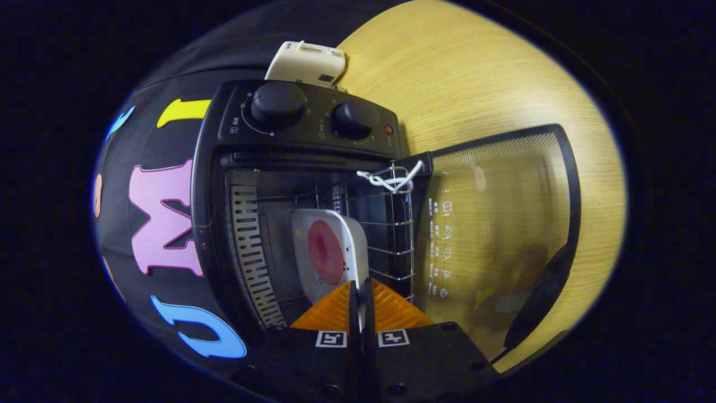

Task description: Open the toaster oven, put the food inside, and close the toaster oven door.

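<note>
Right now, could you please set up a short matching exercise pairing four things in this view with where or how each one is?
Things:
1. toaster oven door
2. white plate
3. gripper
4. white box

States or places:
A. behind the toaster oven on the wooden table
B. swung fully open
C. fingers shut on the plate's rim
D. inside the oven on the wire rack, carrying a pink slice

Pairs: 1-B, 2-D, 3-C, 4-A

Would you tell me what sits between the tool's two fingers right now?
In the gripper view, the tool is shut on the white plate's rim, food on it, inside the open toaster oven.
</note>
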Demonstrator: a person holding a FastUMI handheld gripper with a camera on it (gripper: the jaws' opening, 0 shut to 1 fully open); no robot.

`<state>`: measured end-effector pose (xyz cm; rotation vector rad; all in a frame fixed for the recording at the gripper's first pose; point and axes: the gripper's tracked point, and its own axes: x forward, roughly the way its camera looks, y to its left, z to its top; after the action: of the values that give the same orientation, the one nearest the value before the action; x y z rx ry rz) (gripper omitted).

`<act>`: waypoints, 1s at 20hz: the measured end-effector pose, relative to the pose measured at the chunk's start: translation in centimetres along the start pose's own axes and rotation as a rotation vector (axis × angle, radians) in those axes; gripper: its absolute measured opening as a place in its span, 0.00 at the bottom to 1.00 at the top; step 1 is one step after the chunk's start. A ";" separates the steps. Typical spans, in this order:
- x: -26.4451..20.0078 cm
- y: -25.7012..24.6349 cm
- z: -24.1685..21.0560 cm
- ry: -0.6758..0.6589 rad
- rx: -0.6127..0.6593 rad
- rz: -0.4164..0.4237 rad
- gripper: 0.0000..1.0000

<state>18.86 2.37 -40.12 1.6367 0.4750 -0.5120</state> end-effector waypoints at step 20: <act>-17.9 -1.5 6.0 -0.025 -1.243 0.024 0.98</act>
<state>3.03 -3.68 -31.57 0.4381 0.5795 -0.1276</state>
